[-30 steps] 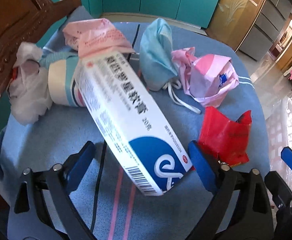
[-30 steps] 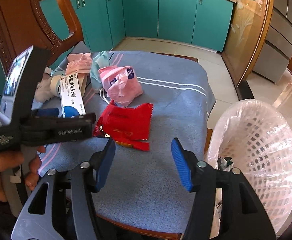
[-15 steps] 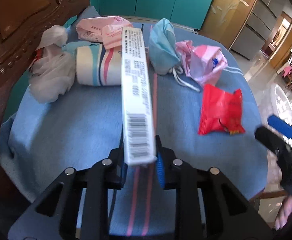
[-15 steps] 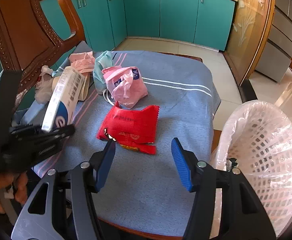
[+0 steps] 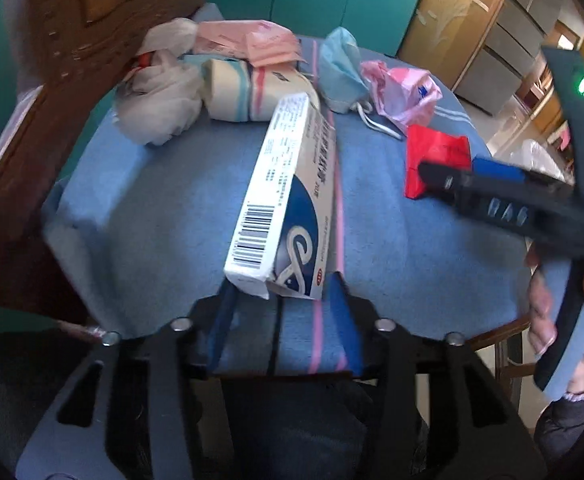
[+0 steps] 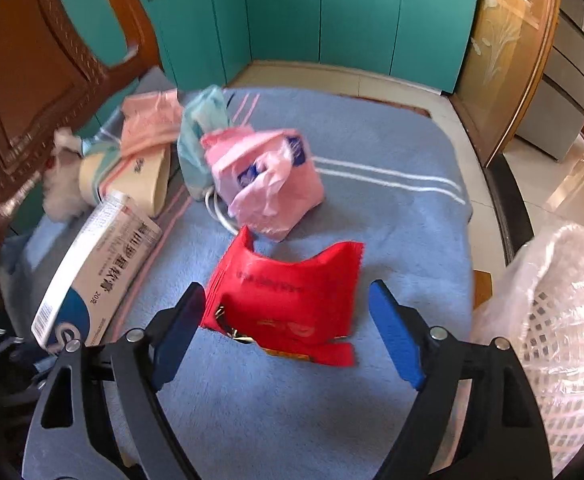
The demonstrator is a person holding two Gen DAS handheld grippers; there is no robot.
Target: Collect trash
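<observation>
- You had the white-and-blue carton (image 5: 287,196) tilted up off the cloth, barcode end nearest you.
- Your red wrapper (image 6: 287,300) lay flat and torn open, right of the carton.
- Beyond it sat your crumpled pink bag (image 6: 267,180) and blue mask (image 6: 201,140).
- Far left lay a striped paper cup (image 5: 247,90) on its side, white tissue (image 5: 159,96) and pink paper (image 5: 251,42).

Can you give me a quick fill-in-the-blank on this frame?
1. The white and blue box has its near end between the fingers of the ____ gripper.
2. The wrapper in front of the right gripper is ____ in colour.
3. The white basket is lined with a clear ____ bag.
4. The table is covered with a ____ cloth.

Missing: left; red; plastic; blue
</observation>
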